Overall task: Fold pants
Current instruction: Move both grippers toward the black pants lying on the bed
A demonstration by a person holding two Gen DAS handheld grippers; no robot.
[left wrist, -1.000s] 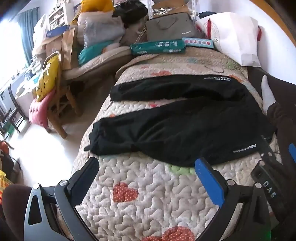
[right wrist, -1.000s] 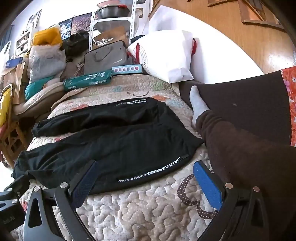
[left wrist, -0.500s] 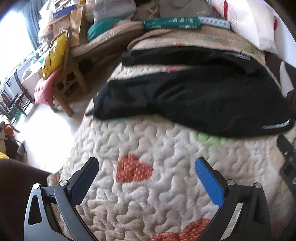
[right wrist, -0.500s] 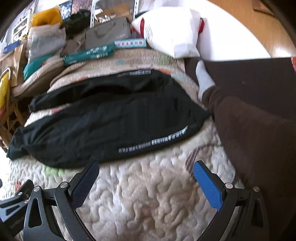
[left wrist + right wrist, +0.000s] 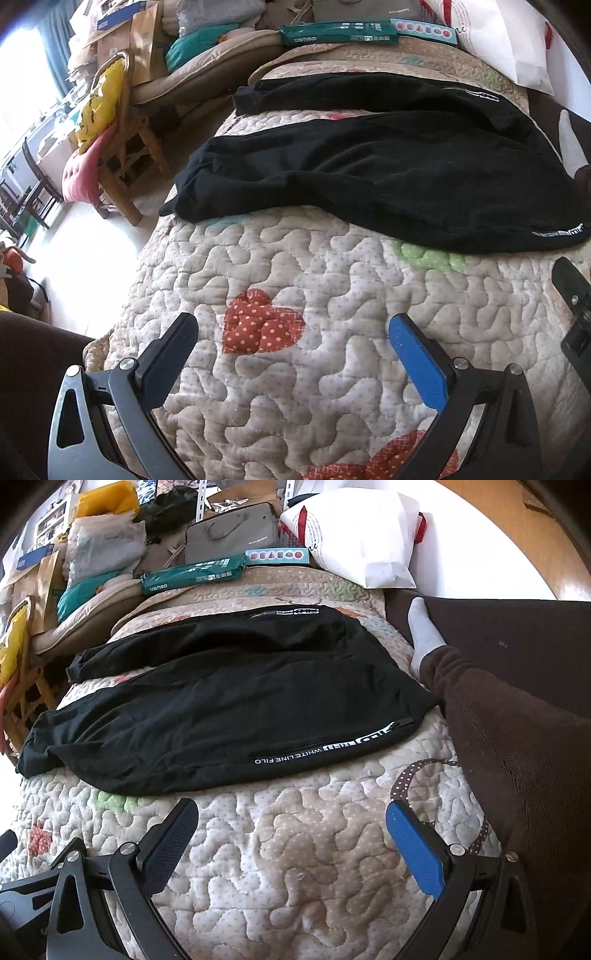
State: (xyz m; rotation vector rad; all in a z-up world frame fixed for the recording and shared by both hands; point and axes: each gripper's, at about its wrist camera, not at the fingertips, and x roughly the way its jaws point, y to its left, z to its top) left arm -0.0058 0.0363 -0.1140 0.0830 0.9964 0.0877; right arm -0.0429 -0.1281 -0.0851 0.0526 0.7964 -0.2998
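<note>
The black pants [image 5: 229,701] lie flat across the quilt [image 5: 295,867], legs toward nine o'clock, with "WHITE LINE FILO" printed white along the near seam. At twelve o'clock a green "deli" pack [image 5: 192,576] sits past them. The left gripper [image 5: 291,354] and right gripper [image 5: 291,834] hover over bare quilt, fingers spread wide, holding nothing

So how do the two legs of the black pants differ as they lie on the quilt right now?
The near leg looks wider and bulkier; the far leg looks narrower and flatter. The near leg's cuff end is bunched and reaches the quilt's left edge, while the far leg's cuff stops short of it. A wedge of quilt shows between them. Both are black, carry white lettering near the waist, and lie untouched by either gripper.
</note>
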